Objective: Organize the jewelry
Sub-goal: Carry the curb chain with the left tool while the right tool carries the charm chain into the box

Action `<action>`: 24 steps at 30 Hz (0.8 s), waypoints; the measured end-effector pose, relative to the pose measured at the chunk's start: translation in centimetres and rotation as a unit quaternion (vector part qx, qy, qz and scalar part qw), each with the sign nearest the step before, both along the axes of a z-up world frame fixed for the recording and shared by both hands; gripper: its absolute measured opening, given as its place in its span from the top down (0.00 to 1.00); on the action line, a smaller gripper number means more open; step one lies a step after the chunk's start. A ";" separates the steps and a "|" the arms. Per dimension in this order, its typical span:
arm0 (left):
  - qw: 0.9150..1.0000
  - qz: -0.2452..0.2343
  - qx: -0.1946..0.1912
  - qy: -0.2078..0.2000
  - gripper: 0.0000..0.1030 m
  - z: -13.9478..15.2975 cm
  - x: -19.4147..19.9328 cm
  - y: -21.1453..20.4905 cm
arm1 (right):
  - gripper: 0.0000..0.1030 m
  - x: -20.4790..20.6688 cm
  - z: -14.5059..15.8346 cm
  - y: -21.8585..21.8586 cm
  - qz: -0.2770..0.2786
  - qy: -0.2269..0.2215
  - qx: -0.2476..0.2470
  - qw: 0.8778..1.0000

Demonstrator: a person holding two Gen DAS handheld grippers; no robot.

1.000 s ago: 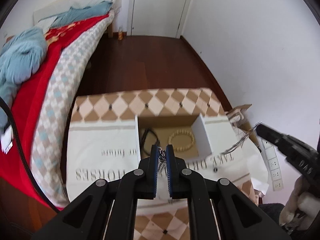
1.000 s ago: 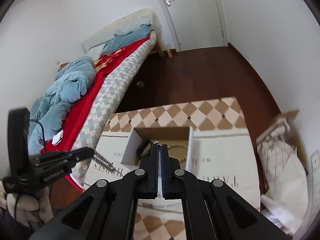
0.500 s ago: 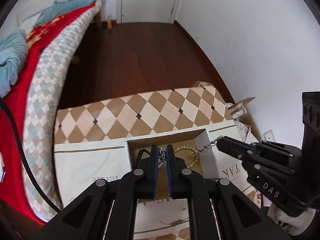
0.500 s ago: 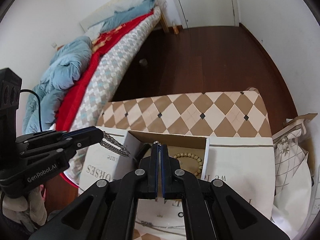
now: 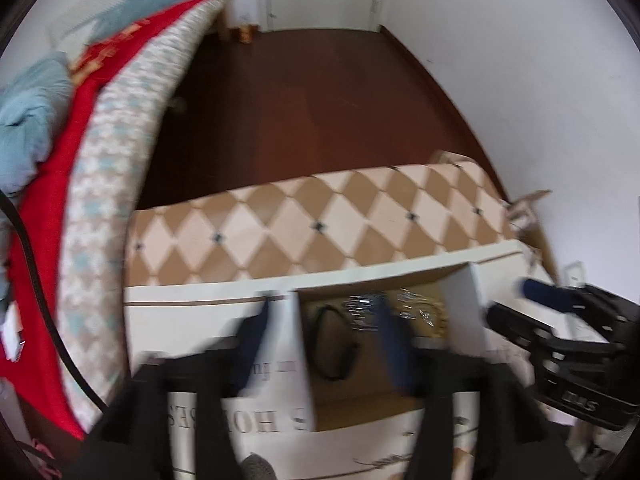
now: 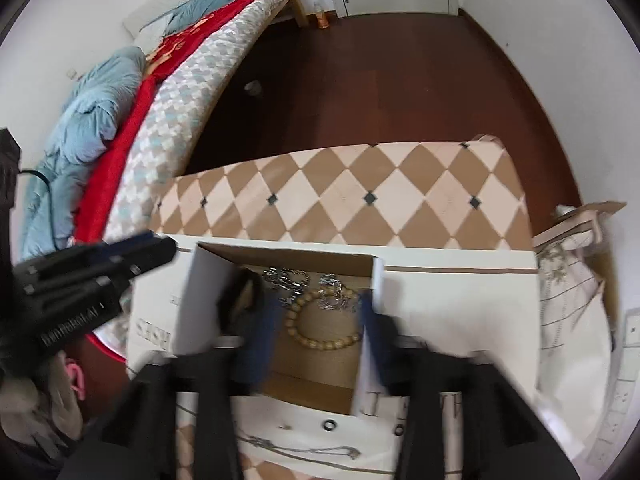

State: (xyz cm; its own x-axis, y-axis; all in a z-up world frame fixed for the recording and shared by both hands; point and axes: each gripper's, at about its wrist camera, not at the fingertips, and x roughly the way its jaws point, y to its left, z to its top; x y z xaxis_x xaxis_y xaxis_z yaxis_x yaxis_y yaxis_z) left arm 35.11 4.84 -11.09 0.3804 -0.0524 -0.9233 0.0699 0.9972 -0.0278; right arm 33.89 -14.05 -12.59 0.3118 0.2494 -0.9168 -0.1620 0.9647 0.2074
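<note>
An open cardboard box (image 6: 366, 266) (image 5: 460, 300) sits on the table. Inside lie a wooden bead bracelet (image 6: 320, 338), two silver chains (image 6: 286, 280) (image 6: 334, 298) and a black ring-shaped band (image 5: 332, 344). The chains also show blurred in the left wrist view (image 5: 360, 306). My left gripper (image 5: 324, 344) is open and empty above the box, its jaws wide apart. My right gripper (image 6: 316, 336) is open and empty too, straddling the bracelet. Each gripper shows in the other's view: the right (image 5: 560, 320), the left (image 6: 92, 272).
The table has a diamond-pattern cloth (image 6: 340, 196) and a white printed cloth (image 6: 460, 308). A thin chain (image 6: 304, 450) and a small ring (image 6: 329, 425) lie near the front edge. A bed (image 6: 168, 92) is left, a paper bag (image 6: 572, 280) right.
Both grippers have opened. The silver chains they held now lie in the box. Both views are blurred by motion.
</note>
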 end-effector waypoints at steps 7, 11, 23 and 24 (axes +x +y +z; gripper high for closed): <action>0.995 0.053 0.080 -0.039 0.00 -0.2 -2.8 2.4 | 0.00 -3.0 -0.6 -0.2 -0.026 -0.017 -0.114 0.993; 0.992 0.070 0.089 -0.051 0.00 -0.8 -5.3 2.8 | 0.00 -4.7 -1.9 0.0 -0.032 -0.005 -0.118 0.993; 0.986 0.094 0.099 -0.092 0.00 1.0 -11.5 3.1 | 0.00 -8.9 -0.8 0.7 -0.043 -0.029 -0.109 0.993; 0.986 0.095 0.100 -0.096 0.00 1.2 -11.9 2.9 | 0.00 -9.3 -0.3 0.8 -0.044 -0.035 -0.108 0.993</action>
State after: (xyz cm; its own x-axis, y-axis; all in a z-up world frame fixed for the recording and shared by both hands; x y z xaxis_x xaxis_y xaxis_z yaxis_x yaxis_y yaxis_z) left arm 23.19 7.72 -9.86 0.5345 0.2121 -0.8181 -0.1334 0.9770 0.1661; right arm 24.58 -13.25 -12.94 0.3893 0.0177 -0.9209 -0.0824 0.9965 -0.0157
